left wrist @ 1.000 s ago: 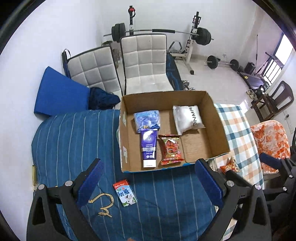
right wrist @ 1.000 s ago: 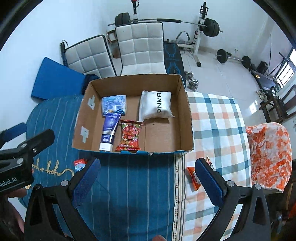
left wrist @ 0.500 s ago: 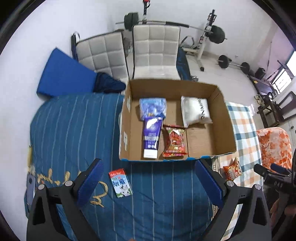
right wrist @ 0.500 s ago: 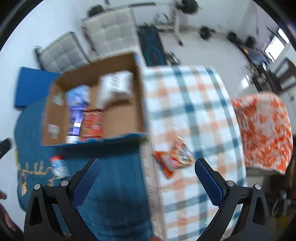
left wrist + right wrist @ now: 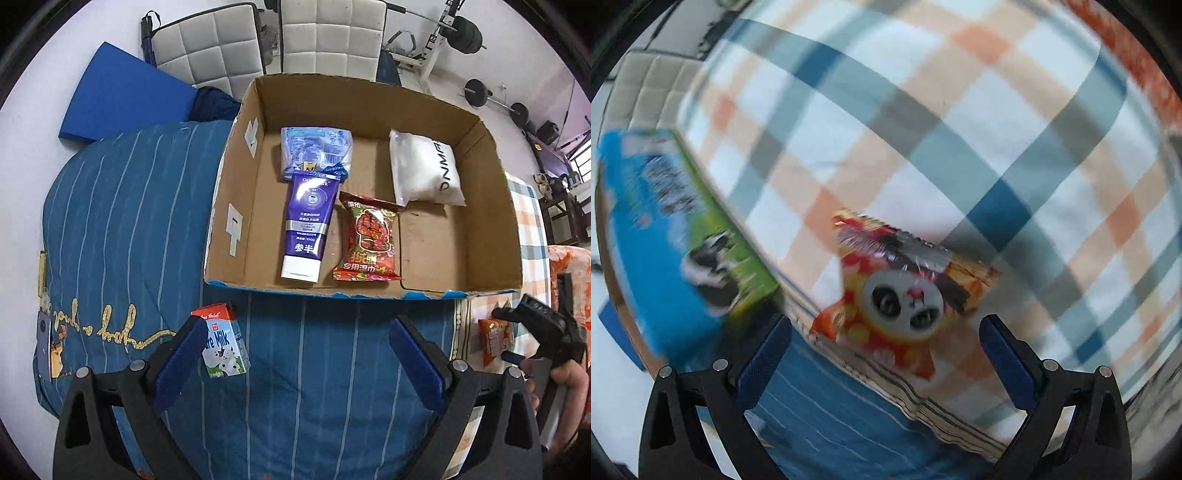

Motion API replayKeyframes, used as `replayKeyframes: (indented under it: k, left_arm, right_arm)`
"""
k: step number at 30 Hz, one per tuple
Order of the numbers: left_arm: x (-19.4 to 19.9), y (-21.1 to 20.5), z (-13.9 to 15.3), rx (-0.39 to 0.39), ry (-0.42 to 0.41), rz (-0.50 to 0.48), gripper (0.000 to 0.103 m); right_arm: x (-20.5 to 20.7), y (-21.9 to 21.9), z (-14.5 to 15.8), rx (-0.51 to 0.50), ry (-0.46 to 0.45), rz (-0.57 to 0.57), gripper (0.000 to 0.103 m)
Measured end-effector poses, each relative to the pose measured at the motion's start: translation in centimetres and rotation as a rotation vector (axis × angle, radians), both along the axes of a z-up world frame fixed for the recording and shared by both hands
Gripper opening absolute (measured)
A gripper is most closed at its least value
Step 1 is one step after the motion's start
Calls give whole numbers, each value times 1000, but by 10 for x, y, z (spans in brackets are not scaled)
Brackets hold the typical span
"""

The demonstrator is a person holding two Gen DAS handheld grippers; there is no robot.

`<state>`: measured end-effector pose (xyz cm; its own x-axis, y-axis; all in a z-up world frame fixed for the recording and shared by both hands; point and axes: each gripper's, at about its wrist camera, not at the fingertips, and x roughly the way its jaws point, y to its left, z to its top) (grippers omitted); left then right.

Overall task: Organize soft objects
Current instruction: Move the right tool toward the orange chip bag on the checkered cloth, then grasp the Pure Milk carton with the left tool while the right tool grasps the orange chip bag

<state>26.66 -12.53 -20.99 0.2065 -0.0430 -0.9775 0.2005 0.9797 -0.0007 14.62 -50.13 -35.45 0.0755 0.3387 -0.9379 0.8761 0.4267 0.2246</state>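
An open cardboard box (image 5: 236, 192) on the bed holds a purple tube (image 5: 308, 225), a blue packet (image 5: 314, 151), a red snack bag (image 5: 369, 238) and a white pouch (image 5: 424, 168). A small milk carton (image 5: 221, 341) lies on the blue blanket, right by the left finger of my open, empty left gripper (image 5: 295, 350). An orange panda snack bag (image 5: 905, 291) lies on the checked blanket just ahead of my open, empty right gripper (image 5: 886, 350). It also shows in the left wrist view (image 5: 493, 339), beside the right gripper (image 5: 532, 332).
The box's blue-printed outer wall (image 5: 665, 229) stands close at the left in the right wrist view. A blue striped blanket (image 5: 122, 206) and a checked blanket (image 5: 960, 129) cover the bed. Chairs (image 5: 328, 37) and gym weights (image 5: 469, 33) stand behind.
My right gripper has swung right and dropped low, close to the panda snack bag. My left gripper has moved nearer to the box and the milk carton.
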Motion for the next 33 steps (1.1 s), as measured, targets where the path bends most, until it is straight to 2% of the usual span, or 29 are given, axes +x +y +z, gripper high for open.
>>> replayKeyframes:
  k: [1,3,4,7,11,14,17,21,24,27,31,33]
  left_arm:
    - [2,1,-2,3,2,6,101]
    - [4,4,-5,0,7,15,101]
    - [5,6,-6,-2,9,23,101]
    - [6,23,-8,-23,24,62,101]
    - [5,68,-18,-31,61,159,101]
    - [5,103,-42,-23,140,239,101]
    - [4,128,-72,-21,216,318,101]
    - [4,146,-116,-13,332,373,101]
    - [2,147,-141,-57,390,378,101]
    - [3,136,-166,-104,471,336,101]
    - [4,122,-190,-84,540,279,100]
    - [5,121,-195,-57,537,277,100]
  right_arm:
    - [0,-1,-7,14,14,-9,76]
    - [-1,2,-18,47,34,-3,64]
    - [0,4,-17,25,41,22,58]
    - [3,14,-9,-38,50,142,57]
    - [1,52,2,-122,66,415,56]
    - [-2,85,8,-171,72,581,56]
    - [2,113,9,-193,67,671,56]
    - [11,139,10,-199,54,714,56]
    - [18,152,11,-206,48,733,56]
    - [25,166,11,-212,52,760,56]
    - [34,187,12,-212,58,790,56]
    - [31,195,15,-216,58,800,56]
